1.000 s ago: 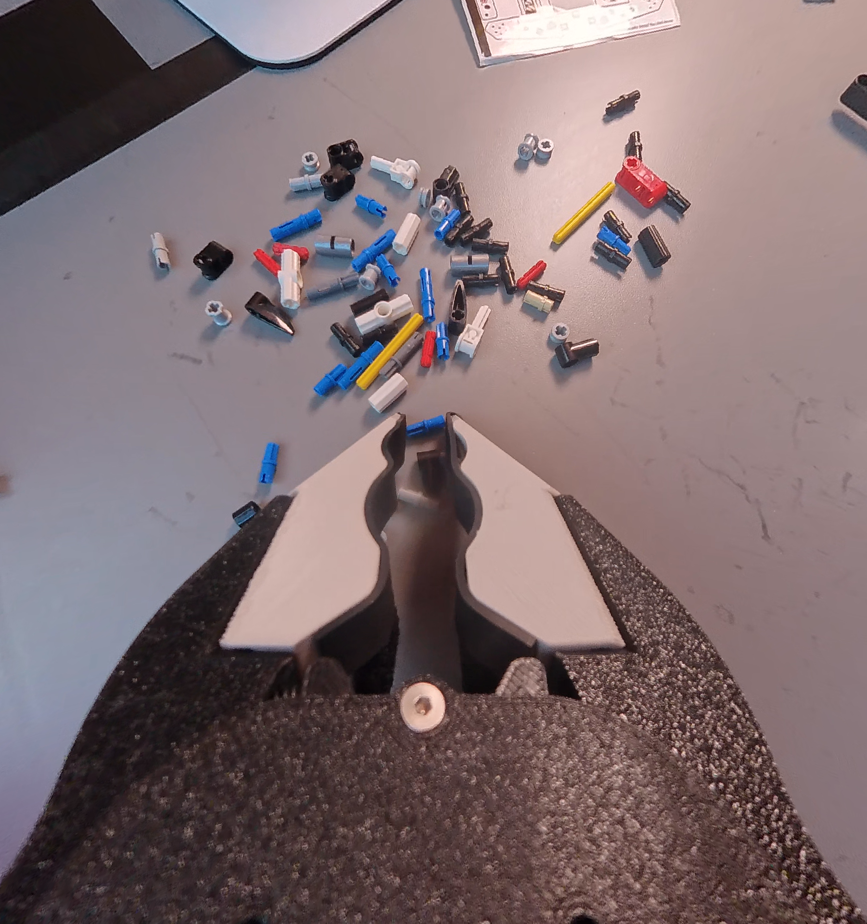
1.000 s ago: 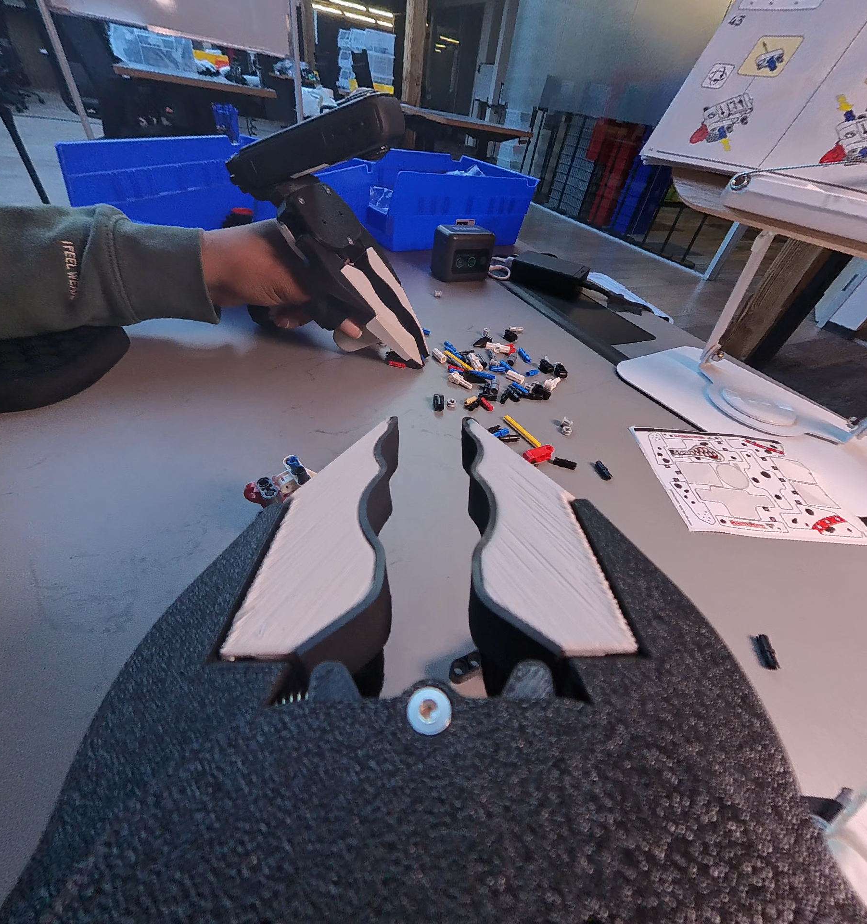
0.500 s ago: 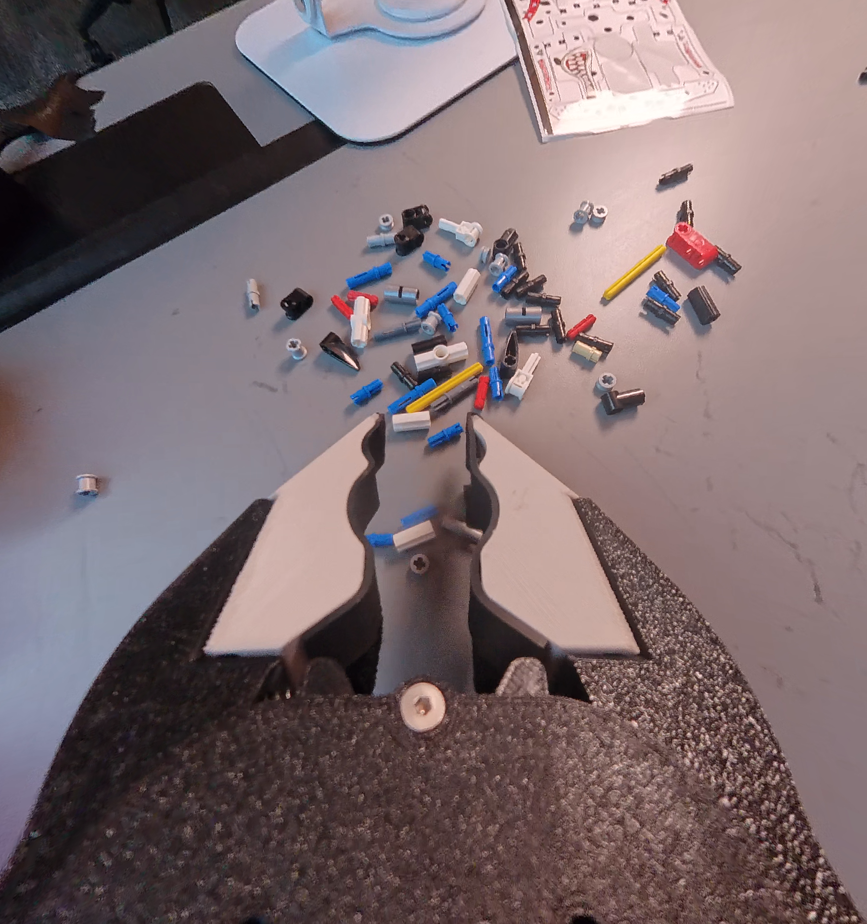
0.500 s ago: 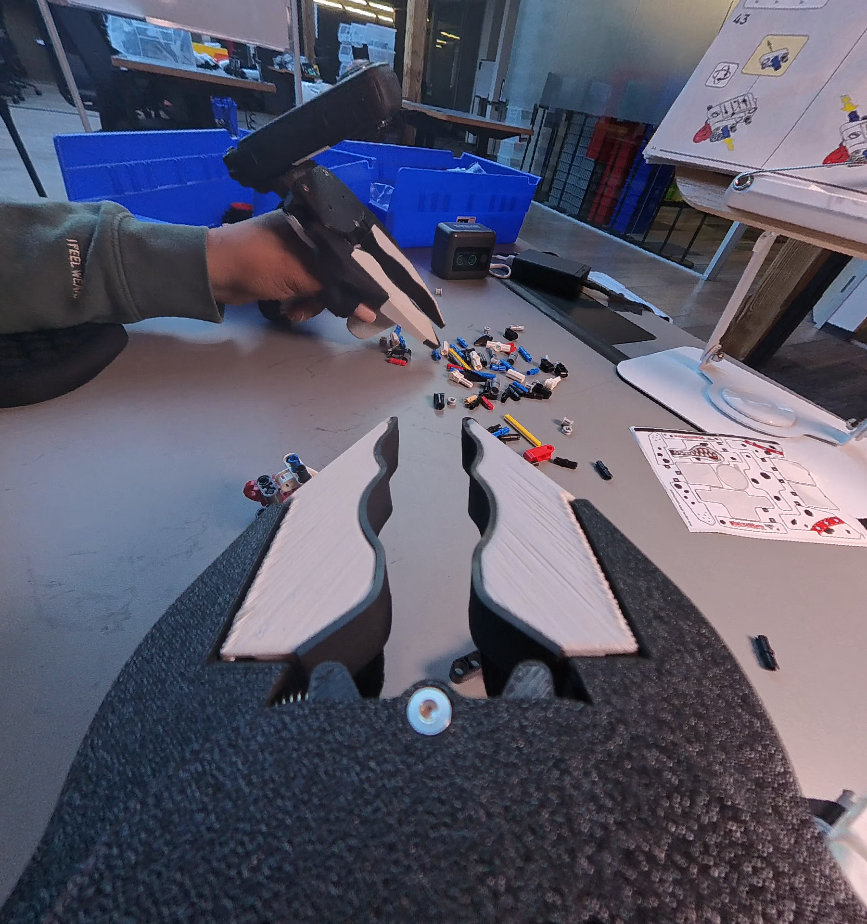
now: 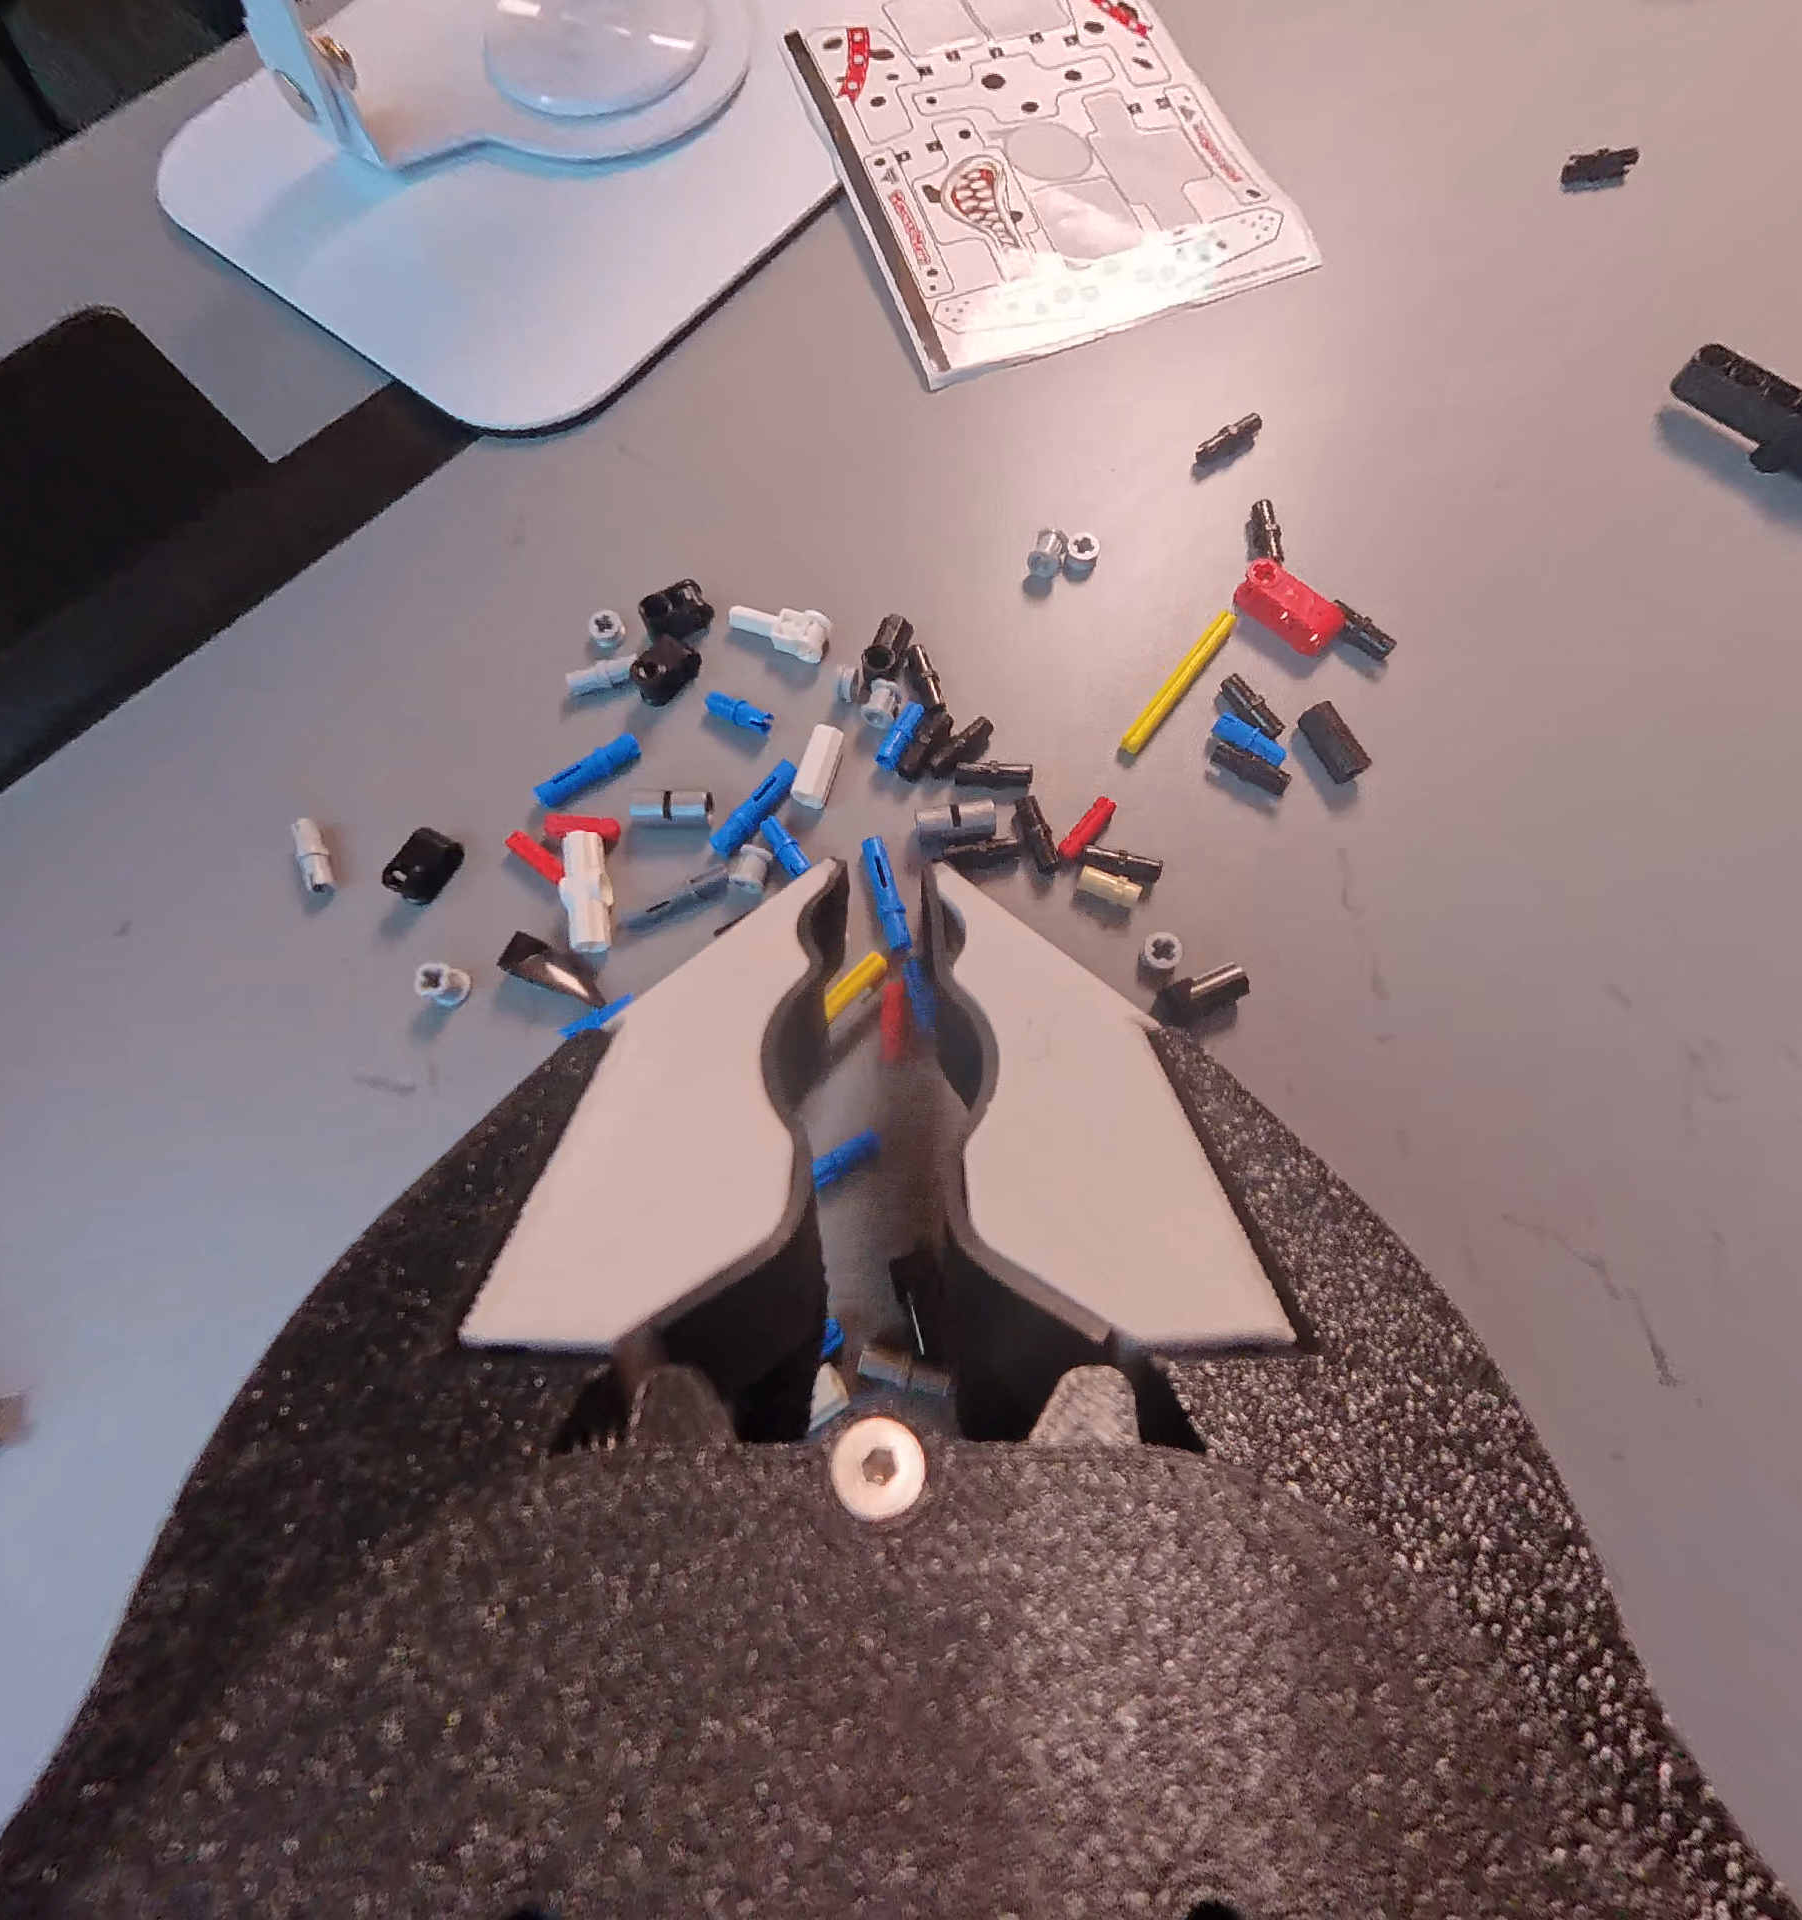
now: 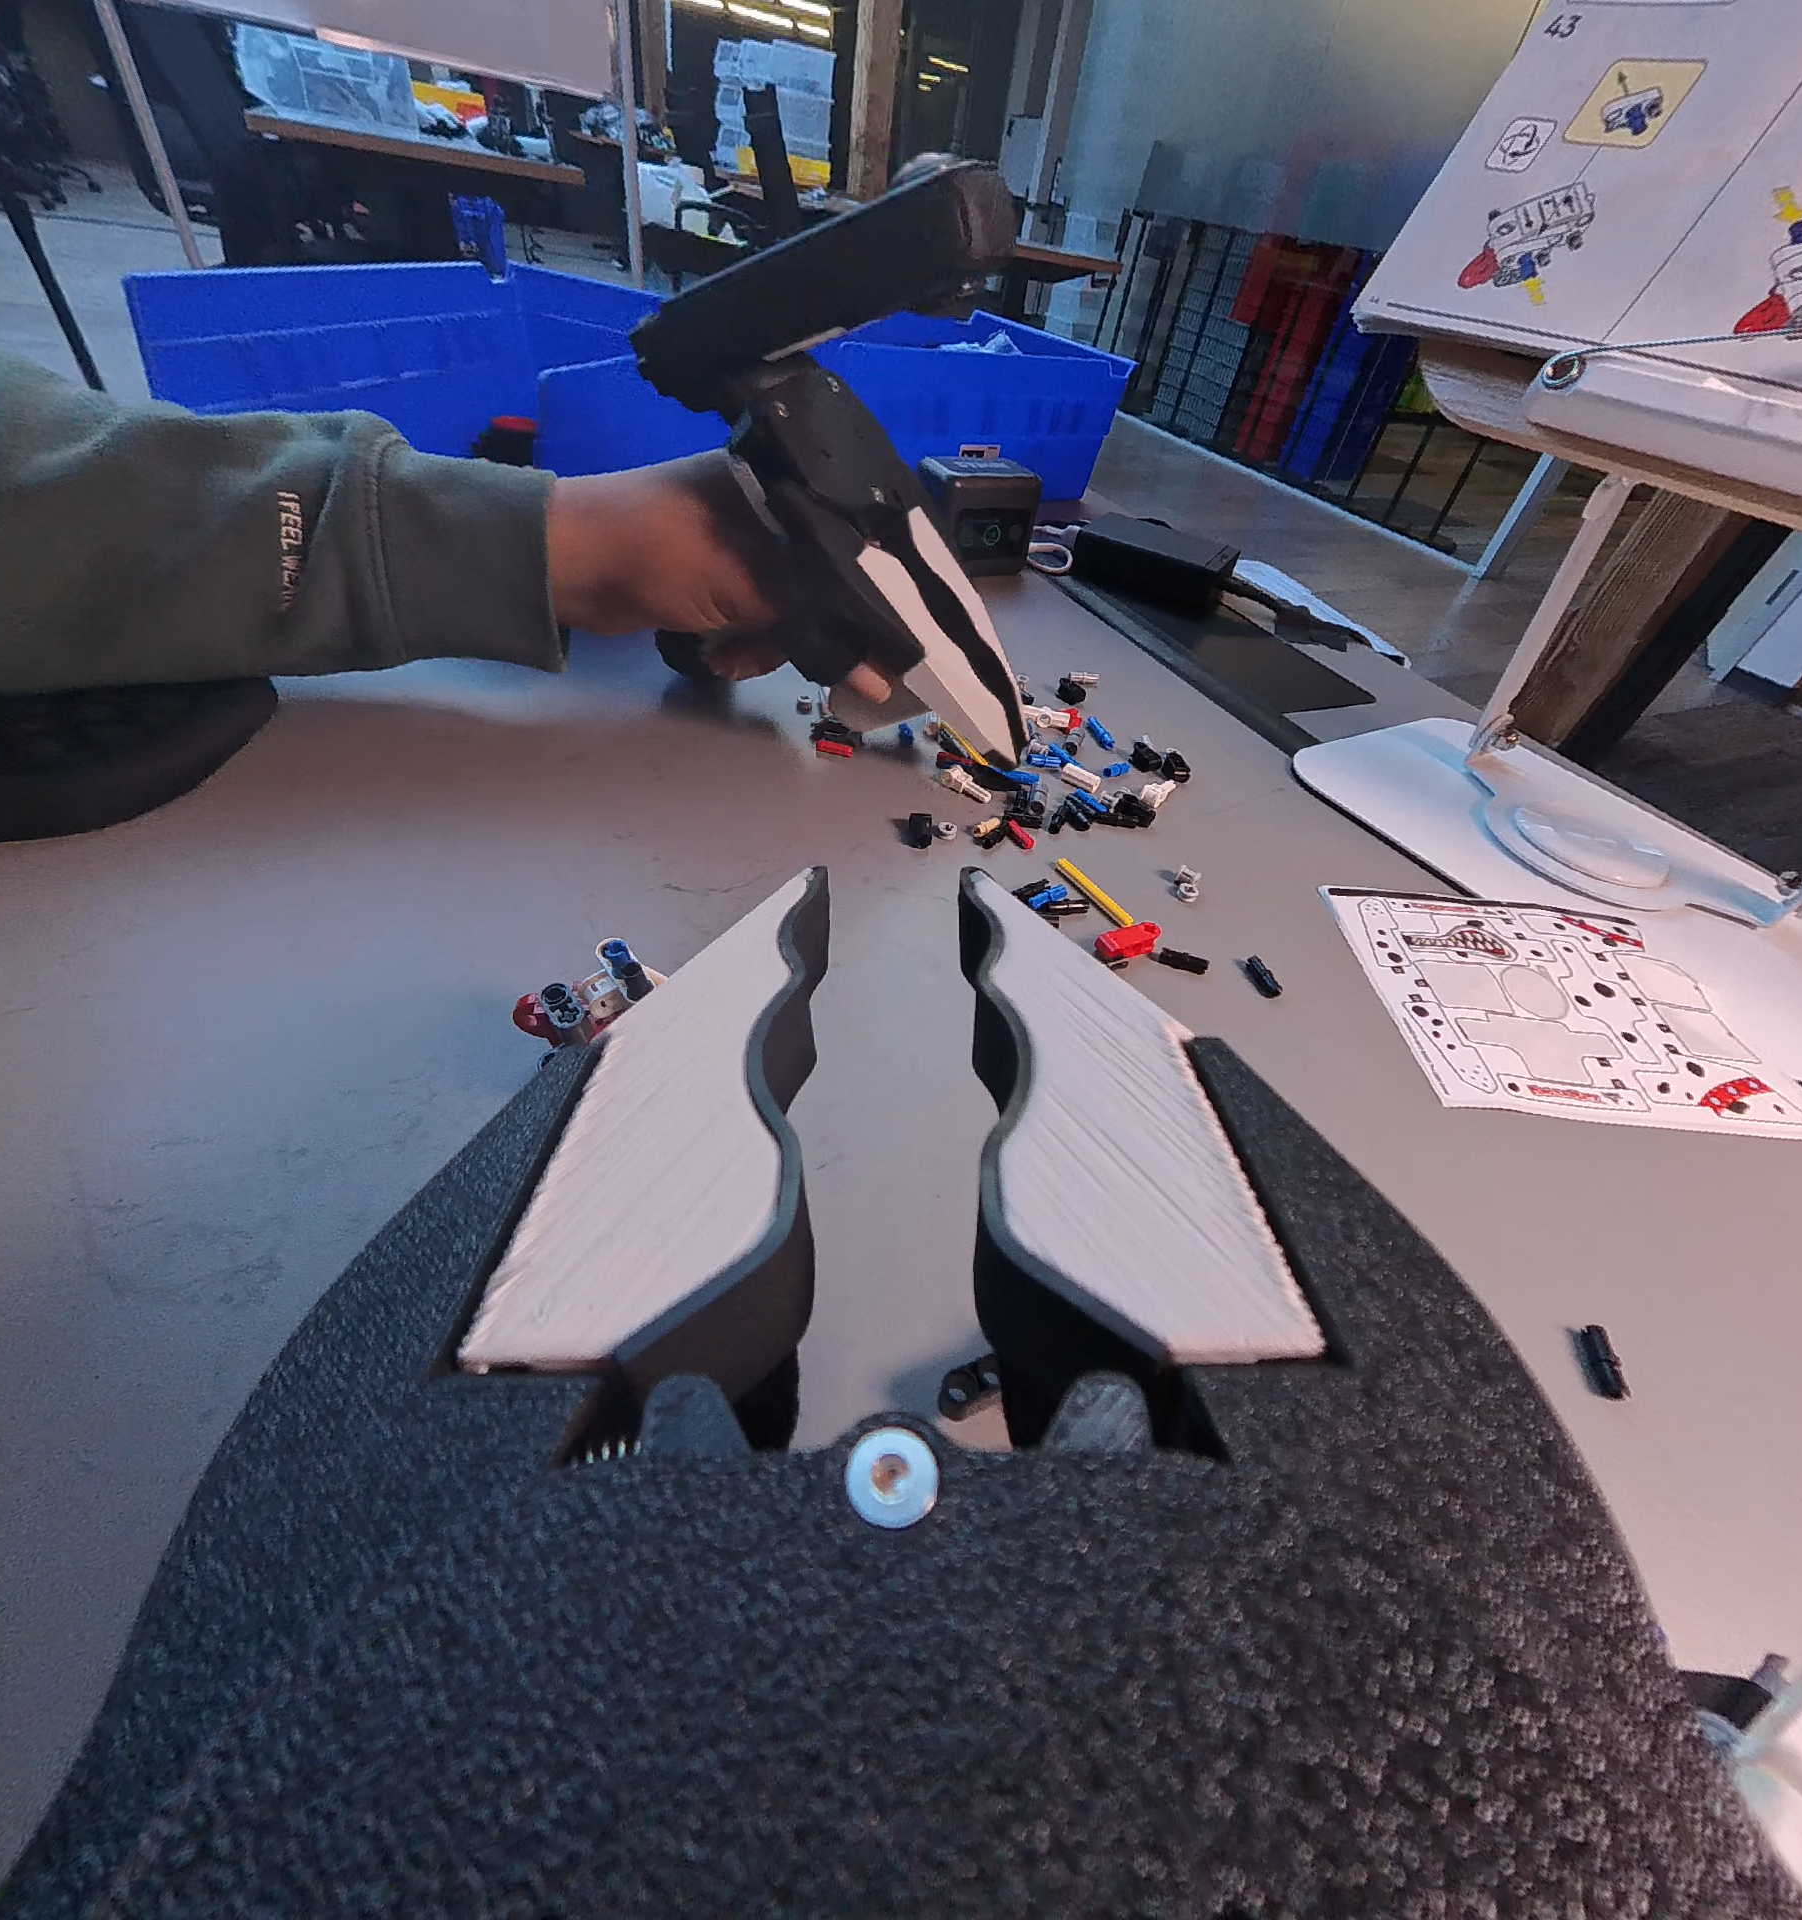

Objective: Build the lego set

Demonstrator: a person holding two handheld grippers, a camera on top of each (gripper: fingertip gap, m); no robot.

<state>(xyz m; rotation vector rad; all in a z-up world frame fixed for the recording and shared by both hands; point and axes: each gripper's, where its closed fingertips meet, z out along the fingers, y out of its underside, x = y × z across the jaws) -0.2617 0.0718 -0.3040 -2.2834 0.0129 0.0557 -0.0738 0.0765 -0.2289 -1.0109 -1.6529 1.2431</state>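
Left wrist view showed the blue pin point(image 5: 884, 891) lying on the grey table point(image 5: 1499, 1039) between the tips of the left gripper point(image 5: 881, 883), whose jaws stood narrowly apart, gripping nothing. Two yellow axles lay in the scattered pile. One sticker sheet point(image 5: 1053, 177) lay near the far edge. The right gripper point(image 6: 894, 883) hung apart, empty, jaws parted

— Behind the grey table point(image 6: 253, 1039)? 
— Blue bins point(image 6: 377, 343), a small black box point(image 6: 980, 509), a black power brick point(image 6: 1151, 561). 
— And right? 
— A white stand point(image 5: 481, 249), near a dark mat point(image 5: 76, 499).
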